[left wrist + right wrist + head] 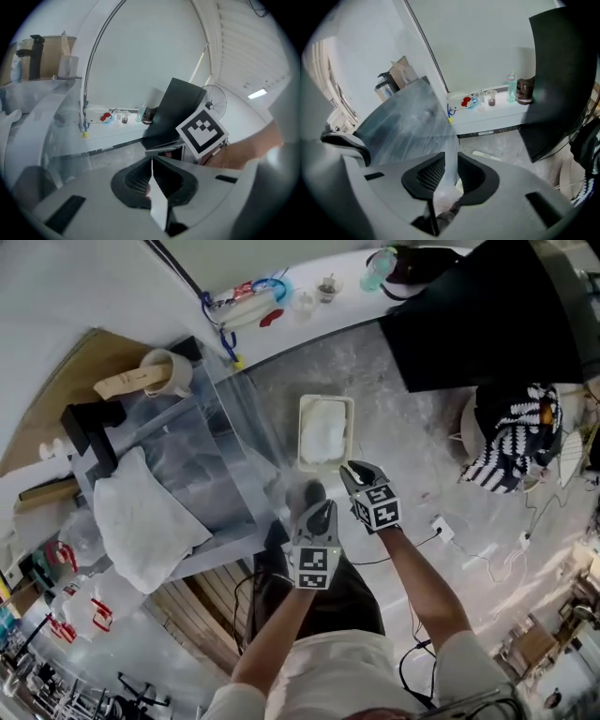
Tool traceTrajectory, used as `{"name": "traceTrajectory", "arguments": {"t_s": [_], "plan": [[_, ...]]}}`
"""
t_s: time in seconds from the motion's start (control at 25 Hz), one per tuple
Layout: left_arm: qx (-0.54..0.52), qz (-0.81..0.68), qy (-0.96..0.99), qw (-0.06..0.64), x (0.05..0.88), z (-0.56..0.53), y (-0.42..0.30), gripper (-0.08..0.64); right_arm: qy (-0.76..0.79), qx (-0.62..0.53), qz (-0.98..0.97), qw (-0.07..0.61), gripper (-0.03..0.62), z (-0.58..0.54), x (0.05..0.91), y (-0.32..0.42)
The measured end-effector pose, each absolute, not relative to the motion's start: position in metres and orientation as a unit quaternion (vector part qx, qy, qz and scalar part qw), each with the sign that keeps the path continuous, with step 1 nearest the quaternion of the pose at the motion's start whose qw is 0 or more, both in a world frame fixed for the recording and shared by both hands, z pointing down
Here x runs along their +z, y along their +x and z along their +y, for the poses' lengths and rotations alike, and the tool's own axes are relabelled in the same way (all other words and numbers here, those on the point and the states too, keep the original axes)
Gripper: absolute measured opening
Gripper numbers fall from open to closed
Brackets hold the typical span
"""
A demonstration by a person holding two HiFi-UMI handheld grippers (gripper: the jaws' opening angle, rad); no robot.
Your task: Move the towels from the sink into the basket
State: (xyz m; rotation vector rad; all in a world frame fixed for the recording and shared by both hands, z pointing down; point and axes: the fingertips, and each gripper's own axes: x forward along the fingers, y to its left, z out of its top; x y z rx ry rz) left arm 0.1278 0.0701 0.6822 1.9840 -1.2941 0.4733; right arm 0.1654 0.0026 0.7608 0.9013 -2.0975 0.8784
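A thin translucent sheet (417, 126) is clamped by both grippers. On the left gripper (152, 177) the fingers (133, 180) are pressed together on a white edge of it. On the right gripper (451, 174) the fingers (424, 176) are closed on a bunched fold. Whether this sheet is one of the towels cannot be told.

Both grips are best kept firm and the two hands level with each other, so that the sheet is not dragged out of one side. It should be raised clear of the black faucet (89, 427) to the left of the fingers before it is carried anywhere. Release is best left until the load hangs over the basket (303, 432).

That basket is set on the floor just ahead of and below the fingers, and a white towel (326, 432) is already held in it. A second white towel (141, 521) is spread well to the left of the fingers, near the faucet, and is judged not yet moved. The sink's basin cannot be made out.

A tan surface (66, 381) is seen beyond the faucet. The floor (412, 456) is grey and speckled, with cables (487, 559) trailed to the right of the fingers. Far ahead a white ledge (309, 320) with small cups is seen, and beside it a black panel (487, 315). A striped cloth (511, 437) is draped at the right.
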Motion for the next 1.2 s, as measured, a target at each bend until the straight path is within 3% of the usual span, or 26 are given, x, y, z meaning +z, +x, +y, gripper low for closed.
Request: {"name": "traceTrajectory", "arguments": {"t_s": [1.2], "plan": [[0.147,-0.541,0.772,0.300,0.453,0.126,-0.044,0.014,0.290,0.252,-0.871,0.305,0.032,0.070,0.508,0.047]]}}
